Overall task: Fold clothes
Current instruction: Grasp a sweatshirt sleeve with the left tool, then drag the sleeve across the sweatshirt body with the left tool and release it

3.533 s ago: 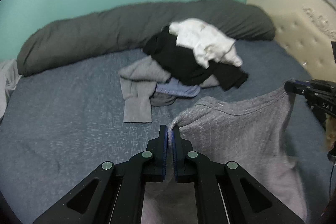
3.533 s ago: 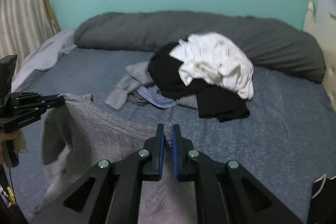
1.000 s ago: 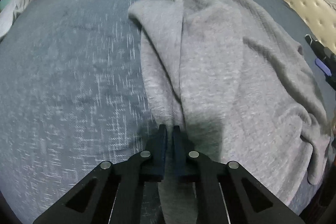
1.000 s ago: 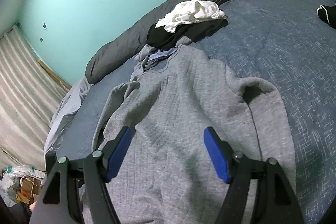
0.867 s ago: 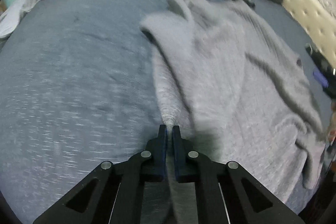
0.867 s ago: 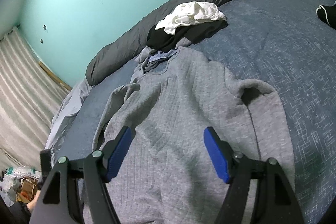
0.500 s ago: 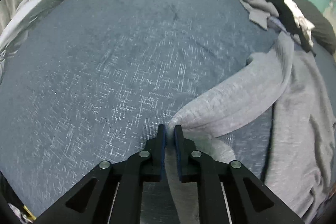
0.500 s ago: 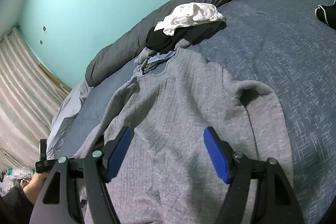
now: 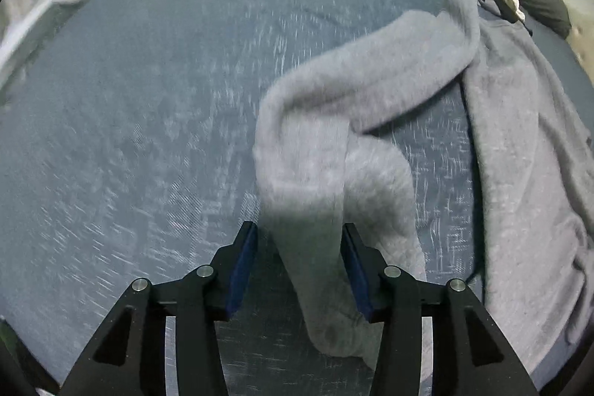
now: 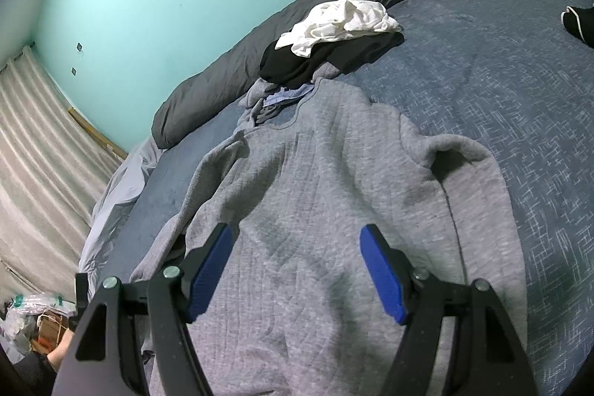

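The sweater (image 10: 334,210) lies spread on the bed (image 10: 501,62), neck toward the pile (image 10: 334,36); left gripper (image 9: 299,270) gapes astride its bent sleeve (image 9: 334,143), right gripper (image 10: 297,270) gapes over its body; the sleeve wants laying straight, unwrinkled.

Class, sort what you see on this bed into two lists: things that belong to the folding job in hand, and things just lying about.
Part of the job:
- grey sweater, spread on the bed
- its sleeve
- left gripper, open
- right gripper, open

Lying about:
- white garment
- black garment
- long dark pillow
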